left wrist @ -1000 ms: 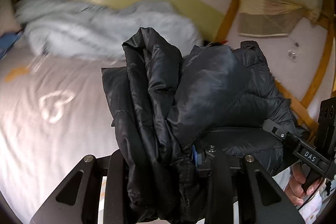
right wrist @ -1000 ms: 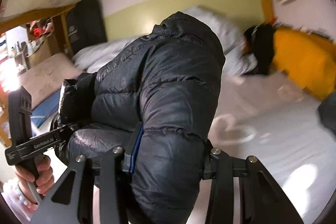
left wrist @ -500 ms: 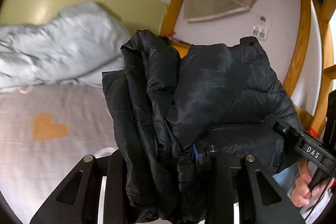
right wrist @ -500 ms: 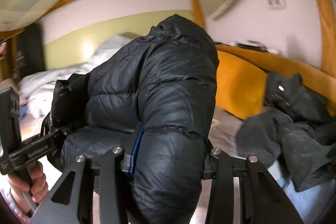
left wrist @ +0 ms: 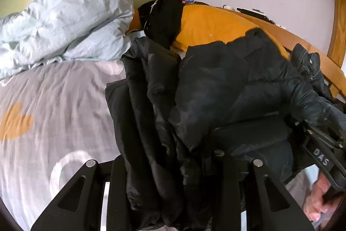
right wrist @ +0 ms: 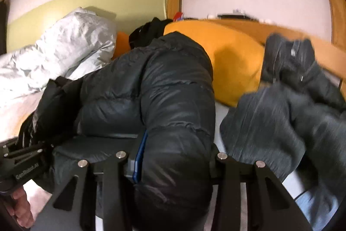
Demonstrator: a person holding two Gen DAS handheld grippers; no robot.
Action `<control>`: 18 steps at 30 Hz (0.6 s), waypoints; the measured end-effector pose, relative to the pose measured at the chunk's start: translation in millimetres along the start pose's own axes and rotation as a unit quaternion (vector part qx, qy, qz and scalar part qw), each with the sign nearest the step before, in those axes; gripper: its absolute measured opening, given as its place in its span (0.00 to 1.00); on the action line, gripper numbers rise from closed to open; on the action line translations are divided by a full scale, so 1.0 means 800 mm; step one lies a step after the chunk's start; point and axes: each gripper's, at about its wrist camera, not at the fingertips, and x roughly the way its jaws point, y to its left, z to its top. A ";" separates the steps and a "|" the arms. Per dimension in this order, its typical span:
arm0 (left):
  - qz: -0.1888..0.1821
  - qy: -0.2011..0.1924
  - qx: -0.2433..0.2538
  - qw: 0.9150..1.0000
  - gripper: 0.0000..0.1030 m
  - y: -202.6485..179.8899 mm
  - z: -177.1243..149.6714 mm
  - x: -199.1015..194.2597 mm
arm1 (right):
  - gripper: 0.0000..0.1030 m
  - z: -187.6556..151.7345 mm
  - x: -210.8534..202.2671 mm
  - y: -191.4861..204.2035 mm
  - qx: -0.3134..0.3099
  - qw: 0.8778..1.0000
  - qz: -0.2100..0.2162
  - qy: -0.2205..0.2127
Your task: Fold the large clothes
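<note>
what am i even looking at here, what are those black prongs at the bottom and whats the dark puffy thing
There is no robot here. A person holds a hand-operated gripper in each hand, and each carries a wide-angle camera looking forward along its two fingers; those are the prongs. One picture comes from the left gripper, the other from the right gripper. Both are shut on the same folded black puffer jacket, held over a bed sheet printed with hearts. On the bed lie a crumpled pale blue duvet, an orange pillow and dark jeans.
</note>
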 end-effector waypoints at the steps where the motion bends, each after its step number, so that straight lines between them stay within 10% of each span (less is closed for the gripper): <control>1: -0.004 0.001 0.001 1.000 0.31 -0.001 0.003 0.004 | 0.37 0.003 0.004 -0.002 0.006 1.000 0.002 0.004; 4: -0.010 0.002 0.004 1.000 0.39 0.009 -0.001 0.020 | 0.38 0.002 0.022 -0.005 0.022 0.999 0.003 0.027; 8: 0.052 0.000 0.003 0.999 0.82 0.010 -0.008 0.027 | 0.43 -0.009 0.031 0.012 -0.009 0.999 -0.026 0.043; 13: 0.072 -0.047 0.062 0.994 0.94 0.010 -0.015 -0.020 | 0.89 -0.009 -0.001 0.005 -0.009 0.996 -0.089 -0.014; 18: 0.082 -0.110 0.099 0.986 1.00 0.017 -0.028 -0.107 | 1.00 -0.003 -0.097 0.023 -0.021 0.994 -0.036 -0.099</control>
